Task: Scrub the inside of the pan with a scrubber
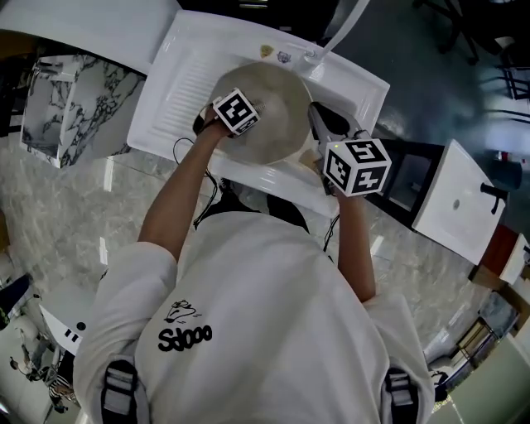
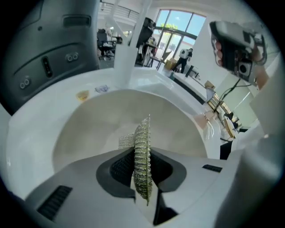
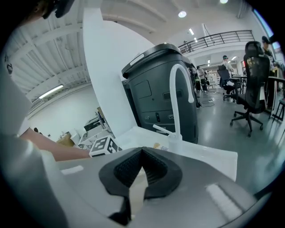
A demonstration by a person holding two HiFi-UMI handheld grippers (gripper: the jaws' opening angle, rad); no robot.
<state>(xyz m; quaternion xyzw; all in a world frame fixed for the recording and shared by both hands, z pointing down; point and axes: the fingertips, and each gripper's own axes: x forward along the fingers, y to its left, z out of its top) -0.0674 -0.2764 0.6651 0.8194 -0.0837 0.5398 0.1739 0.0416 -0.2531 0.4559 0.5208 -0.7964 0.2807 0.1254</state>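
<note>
1. Plainly, the largest thing in the head view is the person's white T-shirt [image 1: 248,290]. Its black chest print seems to read "Sdooo", and we can read no other writing anywhere.
2. Ahead of the person we see a white sink [image 1: 178,74] with a ribbed draining board on its left. A white faucet [image 1: 344,25] arches at its far edge.
3. We find the pan [image 1: 277,108] at the sink's basin, right of the draining board. It is round, with its pale beige inside facing up.
4. The left gripper [image 2: 141,171] hangs over the pan's left part with its jaws clamped on the scrubber. The pan's inside fills the left gripper view beyond them.
5. The right gripper [image 3: 141,171] sits at the pan's right rim. Its jaws are drawn nearly together, pinching a pale beige strip that we take for the pan's edge.
6. Each gripper carries a marker cube [image 1: 358,166] bearing black-and-white squares without letters.
7. The scrubber [image 2: 142,138] is a silvery metal mesh. It stands edge-on between the left pads and pokes past them toward the pan's inside. We cannot tell whether it touches the pan.
</note>
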